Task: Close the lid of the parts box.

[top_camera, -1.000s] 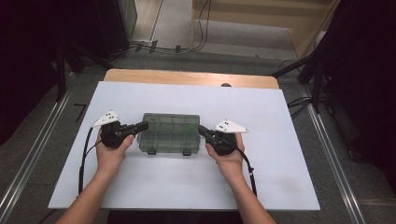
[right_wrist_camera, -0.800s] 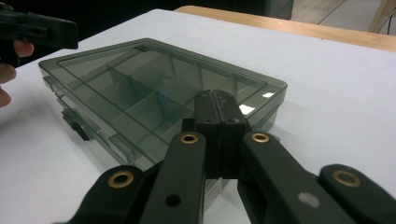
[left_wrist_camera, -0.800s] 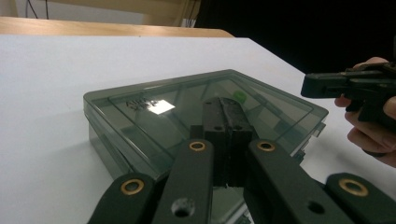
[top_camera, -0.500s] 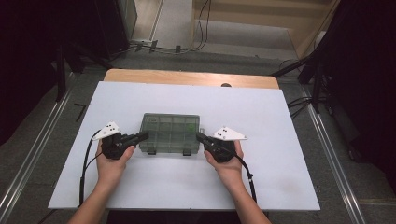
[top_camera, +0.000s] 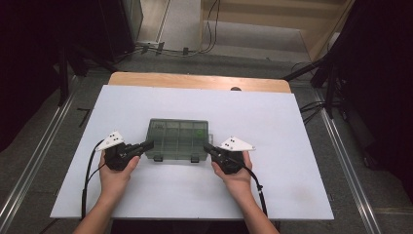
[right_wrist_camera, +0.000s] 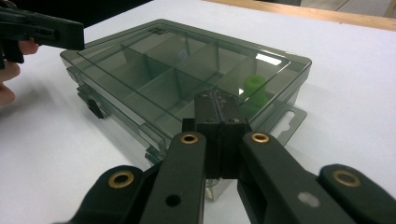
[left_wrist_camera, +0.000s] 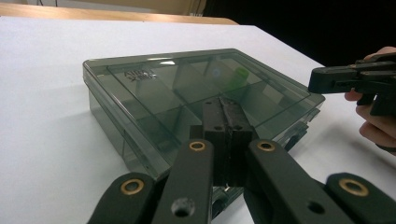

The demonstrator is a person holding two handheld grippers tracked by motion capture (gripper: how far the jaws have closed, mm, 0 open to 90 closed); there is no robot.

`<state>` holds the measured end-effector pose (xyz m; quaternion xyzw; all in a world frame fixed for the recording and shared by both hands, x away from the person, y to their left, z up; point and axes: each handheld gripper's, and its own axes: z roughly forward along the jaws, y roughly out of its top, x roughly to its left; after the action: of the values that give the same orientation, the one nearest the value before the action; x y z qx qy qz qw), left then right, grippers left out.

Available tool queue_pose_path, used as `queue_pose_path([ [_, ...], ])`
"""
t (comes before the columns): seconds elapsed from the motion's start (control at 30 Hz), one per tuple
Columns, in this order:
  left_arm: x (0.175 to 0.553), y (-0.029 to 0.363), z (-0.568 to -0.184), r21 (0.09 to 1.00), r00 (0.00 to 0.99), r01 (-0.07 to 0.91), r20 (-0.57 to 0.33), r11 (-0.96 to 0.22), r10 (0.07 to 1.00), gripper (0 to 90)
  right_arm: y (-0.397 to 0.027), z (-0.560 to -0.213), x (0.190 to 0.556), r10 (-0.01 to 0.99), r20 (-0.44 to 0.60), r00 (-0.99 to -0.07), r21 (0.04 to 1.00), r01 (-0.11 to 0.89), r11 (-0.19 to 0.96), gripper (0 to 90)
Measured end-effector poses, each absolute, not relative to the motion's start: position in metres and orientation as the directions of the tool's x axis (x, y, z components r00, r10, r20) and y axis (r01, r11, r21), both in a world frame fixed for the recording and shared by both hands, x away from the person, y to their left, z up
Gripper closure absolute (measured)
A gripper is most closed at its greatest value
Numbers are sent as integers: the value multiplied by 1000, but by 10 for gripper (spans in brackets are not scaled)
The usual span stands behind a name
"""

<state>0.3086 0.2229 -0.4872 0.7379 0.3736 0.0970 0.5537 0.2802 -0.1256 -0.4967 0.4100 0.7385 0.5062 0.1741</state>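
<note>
High view: your left gripper [top_camera: 148,144] and right gripper [top_camera: 208,146], jaws together, flank the smoky translucent plastic compartment box [top_camera: 178,138]; uneven prodding may skid it.

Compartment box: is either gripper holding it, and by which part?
Nothing is held. The left gripper and right gripper are both shut on nothing, tips at the near corners of the closed compartment box.

surface: white table [top_camera: 292,126] | on it: smoky clear compartment box [top_camera: 178,139], lid closed
</note>
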Motion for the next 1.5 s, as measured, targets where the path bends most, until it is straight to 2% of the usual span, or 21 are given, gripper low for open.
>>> queue_pose_path([
  [0.67,306,221,-496,875,692,456,-234,-163,683,887,-126,-505,279,781,163,-604,882,443,159,873],
  [1.1,306,221,-498,877,691,454,-235,-157,683,888,-128,-508,278,780,136,-611,895,413,167,871],
  [1.17,307,222,-497,875,695,461,-251,-150,674,870,-128,-508,278,777,135,-615,897,409,167,814],
  [1.27,305,222,-496,880,712,451,-255,-147,654,722,-130,-507,276,752,161,-640,902,405,152,690],
  [1.37,305,223,-494,883,711,449,-261,-136,653,564,-132,-504,275,731,183,-657,906,402,135,504],
  [1.47,305,227,-492,883,730,453,-289,-122,620,441,-131,-501,273,749,152,-645,915,378,140,287],
  [1.5,303,228,-492,889,730,444,-284,-115,621,375,-131,-499,272,750,154,-643,914,381,138,214],
])
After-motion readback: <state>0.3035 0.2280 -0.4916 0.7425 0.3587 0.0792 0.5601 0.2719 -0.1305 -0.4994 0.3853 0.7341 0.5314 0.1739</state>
